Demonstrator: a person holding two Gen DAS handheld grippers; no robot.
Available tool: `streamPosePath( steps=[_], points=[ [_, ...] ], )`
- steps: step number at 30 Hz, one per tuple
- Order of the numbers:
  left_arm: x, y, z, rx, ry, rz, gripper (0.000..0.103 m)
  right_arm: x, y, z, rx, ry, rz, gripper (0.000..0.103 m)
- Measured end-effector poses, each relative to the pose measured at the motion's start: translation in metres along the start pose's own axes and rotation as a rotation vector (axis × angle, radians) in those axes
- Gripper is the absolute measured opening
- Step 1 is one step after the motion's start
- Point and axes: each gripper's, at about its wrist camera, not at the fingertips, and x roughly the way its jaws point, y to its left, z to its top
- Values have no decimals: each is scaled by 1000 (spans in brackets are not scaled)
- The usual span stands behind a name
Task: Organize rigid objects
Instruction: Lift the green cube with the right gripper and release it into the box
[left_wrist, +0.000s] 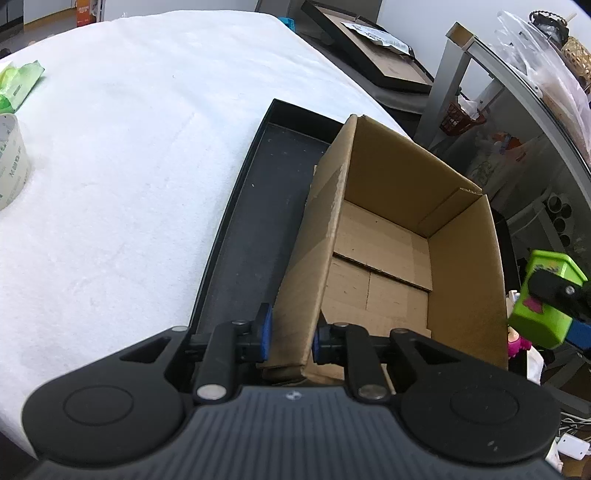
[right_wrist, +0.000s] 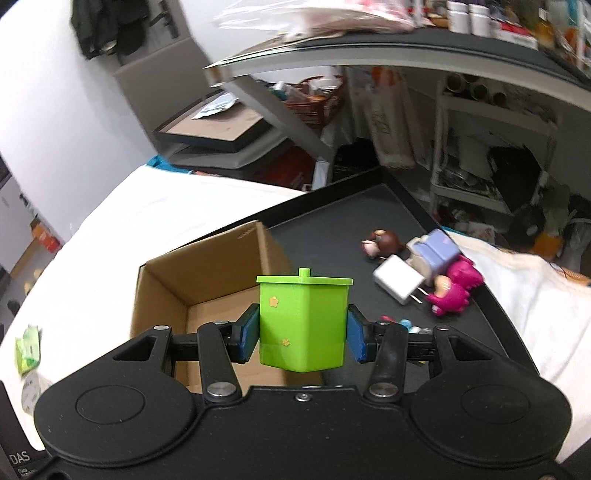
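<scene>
Right gripper (right_wrist: 302, 334) clamps the green lidded container (right_wrist: 303, 321) between its blue pads (right_wrist: 248, 334), one pad on each side wall, jaws closed on it about mid-height; container upright, lid knob on top, small star stickers on the front. It hangs in the air above the near right edge of the cardboard box (right_wrist: 207, 280), not touching it. In the left wrist view the same green container (left_wrist: 543, 302) shows at the far right, beside the outside of the box's right wall, held by the other tool. Left gripper (left_wrist: 290, 338) has its jaws straddling the near left wall of the cardboard box (left_wrist: 388, 236), one blue pad (left_wrist: 265, 332) outside and one inside; pads look close to the wall but firm contact can't be told. Box is open-topped, nothing visible inside, sitting in the black tray (left_wrist: 251, 229) on the white-covered worktop (left_wrist: 110, 184). On the tray right of the box, well apart from the jaws: a white charger plug (right_wrist: 397, 282), a lilac block toy (right_wrist: 434, 254), a pink figure (right_wrist: 456, 291), a brown-haired figure (right_wrist: 380, 243). Tape roll (left_wrist: 11, 162) and green packet (left_wrist: 20, 83) lie at the worktop's far left.
</scene>
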Motion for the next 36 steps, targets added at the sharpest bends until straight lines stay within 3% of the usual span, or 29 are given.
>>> streamPosePath(
  steps=[10, 24, 26, 28, 36],
  points=[
    [0, 6, 2, -25, 13, -27, 19, 8, 40, -3, -94, 10, 22, 47],
    [3, 10, 3, -80, 66, -100, 23, 39, 77, 2, -120, 66, 94, 49],
    [3, 9, 3, -78, 67, -109, 26, 39, 83, 5, -115, 56, 126, 56],
    [1, 8, 3, -77, 62, -107, 26, 34, 87, 6, -125, 36, 145, 68],
    [-5, 5, 2, -67, 71, -86, 28, 22, 59, 0, -116, 29, 90, 79]
  ],
)
